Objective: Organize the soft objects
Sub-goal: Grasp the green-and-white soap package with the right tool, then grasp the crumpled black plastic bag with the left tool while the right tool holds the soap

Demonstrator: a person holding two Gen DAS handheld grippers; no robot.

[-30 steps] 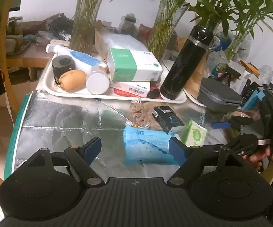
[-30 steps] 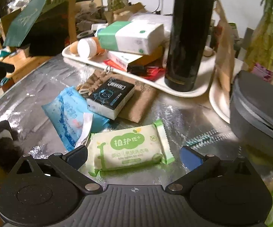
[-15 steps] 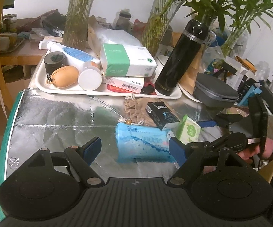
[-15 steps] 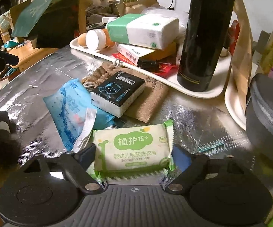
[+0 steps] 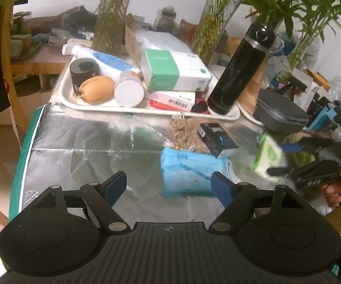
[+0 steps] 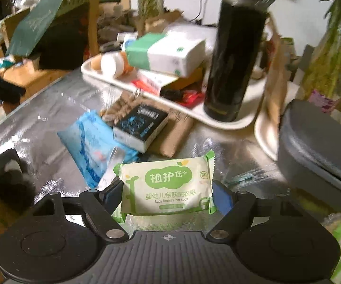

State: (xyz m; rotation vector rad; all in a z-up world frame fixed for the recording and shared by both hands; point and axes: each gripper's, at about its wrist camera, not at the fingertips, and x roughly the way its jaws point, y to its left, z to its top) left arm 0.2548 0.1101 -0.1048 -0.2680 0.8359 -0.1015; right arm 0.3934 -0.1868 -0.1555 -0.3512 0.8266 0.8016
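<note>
My right gripper [image 6: 168, 193] has closed on the soap [image 6: 168, 187], lifted off the foil table [image 5: 87, 142], right of the blue pack [image 5: 189, 172]. My left gripper [image 5: 169, 185] is wide open, holding nothing, near that pack.

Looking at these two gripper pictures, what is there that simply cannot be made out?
- Green-and-cream baby laundry soap packet: in the left wrist view it is motion-blurred; whether it has left the silver foil table cover is unclear.
- Blue plastic wipes pack: print too blurred to read in both views.
- Black flask: top cut off by the right wrist view's upper edge.
- Brown cloth pouch: partly hidden under the black printed box.
</note>
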